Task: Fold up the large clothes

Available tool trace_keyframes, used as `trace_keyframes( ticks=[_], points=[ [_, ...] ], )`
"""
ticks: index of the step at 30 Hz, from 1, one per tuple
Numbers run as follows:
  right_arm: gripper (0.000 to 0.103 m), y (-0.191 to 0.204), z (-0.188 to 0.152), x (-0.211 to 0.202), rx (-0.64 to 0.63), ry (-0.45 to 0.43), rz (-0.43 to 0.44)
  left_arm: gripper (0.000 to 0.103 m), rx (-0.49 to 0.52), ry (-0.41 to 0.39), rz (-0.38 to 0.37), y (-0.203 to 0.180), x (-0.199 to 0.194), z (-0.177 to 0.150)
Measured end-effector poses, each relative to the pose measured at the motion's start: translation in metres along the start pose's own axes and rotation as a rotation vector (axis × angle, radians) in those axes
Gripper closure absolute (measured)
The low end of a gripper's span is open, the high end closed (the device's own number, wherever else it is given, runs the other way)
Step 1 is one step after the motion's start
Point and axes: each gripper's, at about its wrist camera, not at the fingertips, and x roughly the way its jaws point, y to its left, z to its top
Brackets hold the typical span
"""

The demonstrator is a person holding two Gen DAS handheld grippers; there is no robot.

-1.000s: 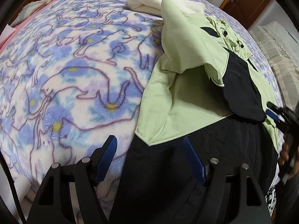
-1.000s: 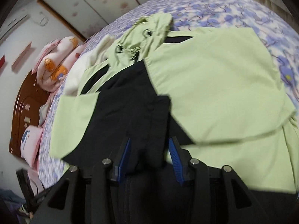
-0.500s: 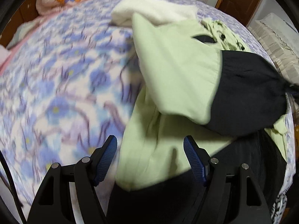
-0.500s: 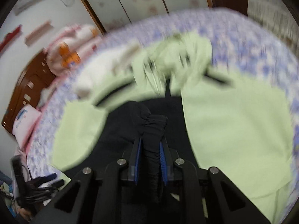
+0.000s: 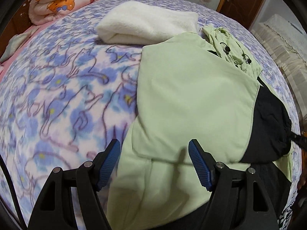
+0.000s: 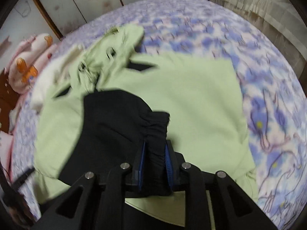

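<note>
1. Jacket [image 5: 191, 99]: pale green with black panels, lying on the bed [image 5: 57, 95], its hood [image 5: 230, 48] bunched at the far end beside a folded white blanket [image 5: 145, 26].
2. Sleeve [image 6: 119, 122]: green upper, black lower, now drawn across the jacket's body. A second ago it lay crumpled nearer the middle, with its black cuff resting flat on the garment.
3. Right gripper [image 6: 154, 164]: pinching the gathered black cuff [image 6: 155, 134] between its blue pads. A second ago the jaws stood wider around that cuff; they then clamped, and are now easing apart slightly, cloth still pressed between them.
4. Left gripper [image 5: 154, 163]: jaws spread, nothing between the pads. It hovers over the jacket's near left edge, where a second ago it hung over the black hem and bare bedcover. No contact with the cloth is evident.
5. Assessment: the sleeve fold is under way, not finished. The cuff is lifted, not laid. The right view is blurred, so exact landing position cannot be judged.
6. Risk: a slackening pinch may drop the cuff short and leave the sleeve skewed.
</note>
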Motion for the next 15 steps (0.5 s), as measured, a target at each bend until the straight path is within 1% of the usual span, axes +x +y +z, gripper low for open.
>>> trace_keyframes(
  ticks=[1,3,4,5,7,8,10,12,13,14,15],
  points=[
    [0.077,-0.01,-0.002,-0.001,0.035,-0.005,0.025,0.031,0.004,0.009,0.002,0.001,0.005,0.007],
    [0.068,-0.028,-0.006,-0.003,0.115,-0.017,0.078,0.031,0.003,0.034,-0.008,0.003,0.017,0.02],
    [0.061,-0.036,-0.007,-0.004,0.147,-0.027,0.095,0.031,-0.002,0.048,-0.01,0.004,0.022,0.024],
    [0.057,-0.04,-0.009,-0.004,0.164,-0.032,0.103,0.03,-0.004,0.057,-0.015,0.005,0.027,0.028],
    [0.056,-0.048,-0.013,-0.004,0.179,-0.023,0.12,0.028,-0.003,0.118,-0.042,0.009,0.043,0.036],
    [0.056,-0.051,-0.014,-0.001,0.178,-0.004,0.137,0.028,-0.006,0.137,-0.053,0.009,0.049,0.037],
    [0.056,-0.043,-0.023,0.0,0.161,0.02,0.162,0.027,-0.026,0.176,-0.101,0.013,0.059,0.036],
    [0.056,-0.034,-0.027,0.006,0.119,0.038,0.183,0.027,-0.039,0.179,-0.132,0.016,0.064,0.034],
    [0.056,-0.027,-0.027,0.009,0.097,0.044,0.174,0.027,-0.041,0.172,-0.139,0.017,0.064,0.032],
    [0.056,-0.021,-0.029,0.01,0.076,0.046,0.157,0.035,-0.043,0.158,-0.149,0.018,0.064,0.032],
    [0.056,-0.012,-0.03,0.014,0.03,0.048,0.126,0.048,-0.041,0.144,-0.158,0.018,0.062,0.031]
  ],
)
